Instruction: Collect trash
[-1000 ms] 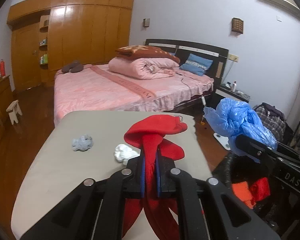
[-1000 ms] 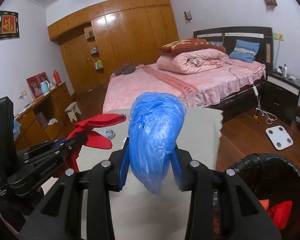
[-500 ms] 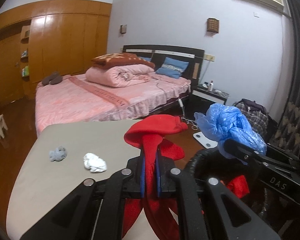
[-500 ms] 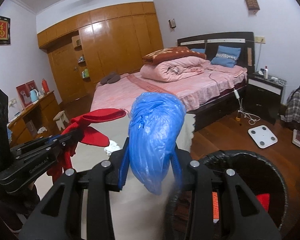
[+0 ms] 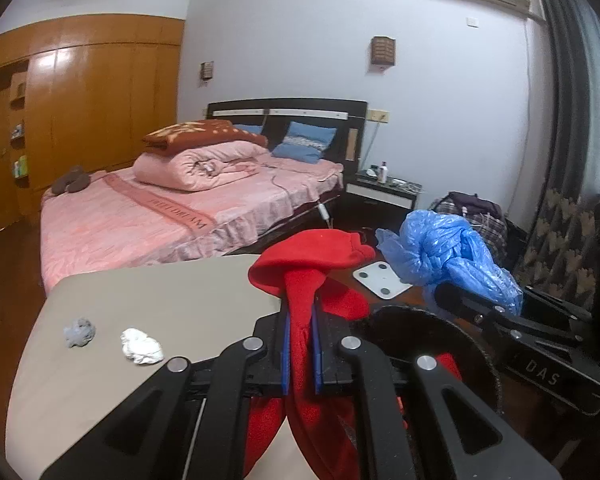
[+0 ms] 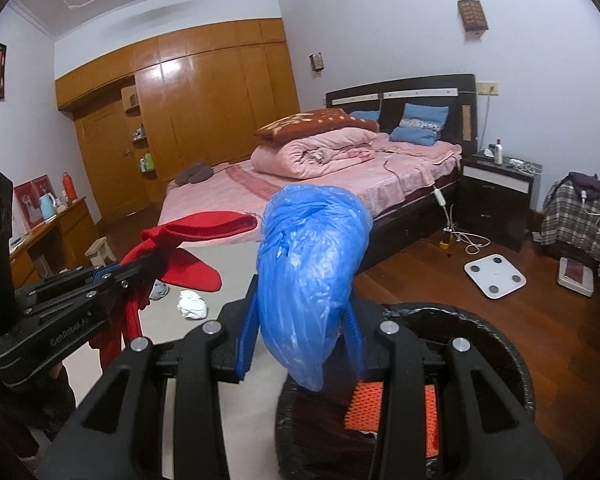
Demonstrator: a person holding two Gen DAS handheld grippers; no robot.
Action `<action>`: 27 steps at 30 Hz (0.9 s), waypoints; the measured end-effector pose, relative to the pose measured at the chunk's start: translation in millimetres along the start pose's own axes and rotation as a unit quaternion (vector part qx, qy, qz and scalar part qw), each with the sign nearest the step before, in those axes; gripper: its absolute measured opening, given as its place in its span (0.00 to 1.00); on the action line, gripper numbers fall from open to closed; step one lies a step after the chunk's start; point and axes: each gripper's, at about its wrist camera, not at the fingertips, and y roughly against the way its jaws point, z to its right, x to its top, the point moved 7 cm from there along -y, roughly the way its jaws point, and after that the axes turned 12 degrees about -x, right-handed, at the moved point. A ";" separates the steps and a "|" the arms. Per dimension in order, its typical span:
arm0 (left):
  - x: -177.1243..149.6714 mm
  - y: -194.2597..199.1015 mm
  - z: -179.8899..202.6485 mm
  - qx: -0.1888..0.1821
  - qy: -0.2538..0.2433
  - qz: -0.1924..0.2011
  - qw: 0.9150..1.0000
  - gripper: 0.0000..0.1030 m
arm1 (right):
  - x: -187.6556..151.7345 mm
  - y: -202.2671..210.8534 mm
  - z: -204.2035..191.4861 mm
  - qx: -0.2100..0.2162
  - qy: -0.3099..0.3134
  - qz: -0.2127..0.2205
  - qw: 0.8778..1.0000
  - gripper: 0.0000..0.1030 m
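Both your tongs have swung toward the right of the frame: a second ago the black bin (image 6: 516, 364) barely showed at the lower right corner of the right wrist view, and now its rim fills the lower right, with the worktop (image 5: 148, 304) pushed off to the left. You look to be in the carry-to-bin step, nearly over the mouth.

Left tongs (image 5: 299, 354): pinched narrow on the red cloth (image 5: 312, 256), which sticks up above the pads and hangs below them, bottom centre of the left view. Right tongs (image 6: 300, 344): partly closed around the bunched blue plastic bag (image 6: 312, 264), centre of the right view, its lower tip hanging over the bin's near rim. Something orange and red already lies inside the bin, lower right.

Still left on the worktop: a white crumpled wad (image 5: 142, 346) and a grey crumpled wad (image 5: 79, 332), lower left of the left view, close together, well apart from both tongs. Expect another trip for those.

In the way: the two tongs sit side by side, so dropping together could tangle cloth and bag; the red cloth appears to sit at the bin's left edge, not clearly over the opening, and could catch the rim. Background: bed (image 6: 340, 184), wardrobe, white scale (image 6: 495, 276) on the floor right, no obstruction.
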 end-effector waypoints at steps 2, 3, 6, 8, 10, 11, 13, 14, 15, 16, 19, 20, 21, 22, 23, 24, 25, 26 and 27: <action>1.5 -4.0 7.6 -0.007 -0.005 0.000 1.000 0.08 | -1.2 2.6 6.5 -0.007 -0.001 0.000 1.000 0.35; 2.2 -5.7 11.2 -0.011 -0.007 -0.001 1.000 0.08 | -2.2 4.6 11.7 -0.011 -0.004 0.000 1.000 0.35; 3.6 -12.8 22.8 -0.022 -0.016 -0.004 1.000 0.08 | -3.8 7.9 21.7 -0.021 -0.008 0.001 1.000 0.35; 4.1 -17.6 31.6 -0.030 -0.021 -0.004 0.999 0.08 | -5.3 10.4 28.7 -0.028 -0.012 0.001 1.000 0.35; 3.5 -21.4 38.9 -0.036 -0.024 -0.005 0.999 0.08 | -7.5 12.8 36.6 -0.036 -0.013 0.002 0.999 0.35; 3.2 -23.7 41.9 -0.039 -0.025 -0.006 0.999 0.08 | -8.5 13.6 39.8 -0.040 -0.014 0.002 0.999 0.35; 2.3 -30.3 48.0 -0.047 -0.025 -0.009 0.999 0.08 | -12.0 14.8 47.0 -0.048 -0.016 0.000 0.999 0.35; 1.2 -34.0 51.5 -0.051 -0.027 -0.011 0.998 0.08 | -13.1 14.6 50.8 -0.051 -0.017 -0.001 0.999 0.35; 0.8 -37.6 53.5 -0.054 -0.028 -0.013 0.998 0.08 | -15.1 14.8 55.1 -0.055 -0.019 -0.002 0.998 0.35; 0.0 -40.7 55.7 -0.057 -0.029 -0.015 0.998 0.08 | -17.1 14.5 59.8 -0.059 -0.020 -0.004 0.998 0.35; -4.8 -50.2 64.9 -0.067 -0.032 -0.022 0.997 0.08 | -23.9 14.6 71.9 -0.071 -0.023 -0.010 0.997 0.35; -6.1 -53.8 67.8 -0.071 -0.034 -0.025 0.997 0.08 | -26.0 14.8 75.0 -0.074 -0.024 -0.011 0.997 0.35; -6.9 -56.5 70.0 -0.074 -0.034 -0.026 0.996 0.08 | -28.3 14.9 78.6 -0.078 -0.024 -0.013 0.997 0.35; -8.2 -59.5 73.2 -0.077 -0.035 -0.028 0.996 0.08 | -31.3 15.4 82.5 -0.083 -0.024 -0.015 0.996 0.35; -9.4 -63.2 76.1 -0.080 -0.037 -0.030 0.996 0.08 | -32.5 14.9 84.5 -0.085 -0.024 -0.015 0.996 0.35; -10.3 -66.6 78.6 -0.084 -0.038 -0.032 0.995 0.08 | -34.8 15.0 88.1 -0.090 -0.024 -0.017 0.996 0.35; -10.6 -68.7 81.8 -0.086 -0.038 -0.033 0.995 0.08 | -36.3 15.2 91.6 -0.092 -0.025 -0.018 0.995 0.35; -11.5 -71.9 84.9 -0.089 -0.039 -0.034 0.995 0.08 | -38.3 15.6 94.3 -0.093 -0.025 -0.018 0.995 0.35; -12.3 -75.2 88.1 -0.091 -0.041 -0.036 0.994 0.08 | -39.8 15.3 97.3 -0.096 -0.026 -0.019 0.995 0.35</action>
